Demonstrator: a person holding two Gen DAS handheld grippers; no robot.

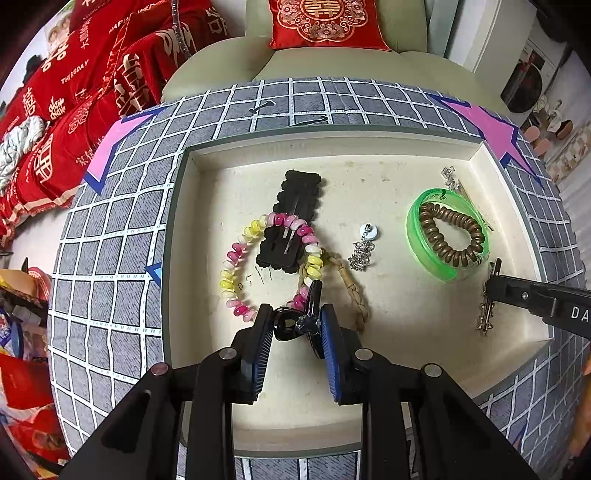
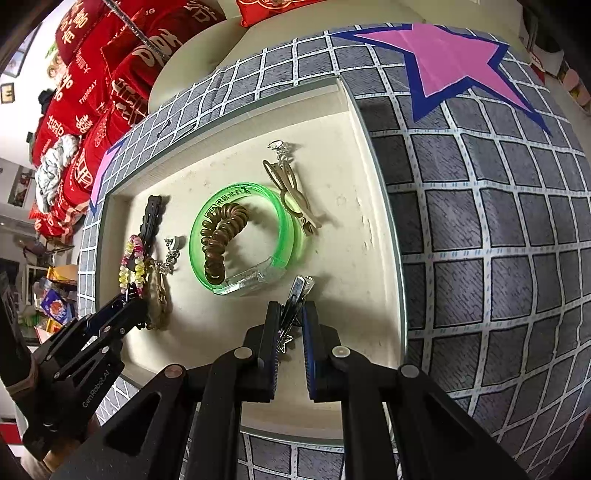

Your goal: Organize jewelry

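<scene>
A cream tray (image 1: pixel 207 332) (image 2: pixel 369 155) holds the jewelry. My left gripper (image 1: pixel 296 325) is shut on a black hair claw (image 1: pixel 301 317) over the tray's near part, beside a pink-and-yellow bead bracelet (image 1: pixel 236 254) and a braided band (image 1: pixel 354 291). My right gripper (image 2: pixel 290 325) is shut on a metal hair clip (image 2: pixel 295 299); the clip also shows in the left wrist view (image 1: pixel 487 306). A green bangle (image 2: pixel 284 225) (image 1: pixel 424 243) rings a brown coil hair tie (image 2: pixel 221 240) (image 1: pixel 454 229). A black barrette (image 1: pixel 291 218), a silver charm (image 1: pixel 364 251) and a bronze clip (image 2: pixel 295 199) lie in the tray.
The tray sits on a grey checked cloth (image 1: pixel 110 258) (image 2: pixel 498 221) with pink stars (image 2: pixel 450 62). Behind it stands a pale armchair (image 1: pixel 332 62) with a red cushion (image 1: pixel 325 22). Red bedding (image 1: pixel 74 92) is piled at the left.
</scene>
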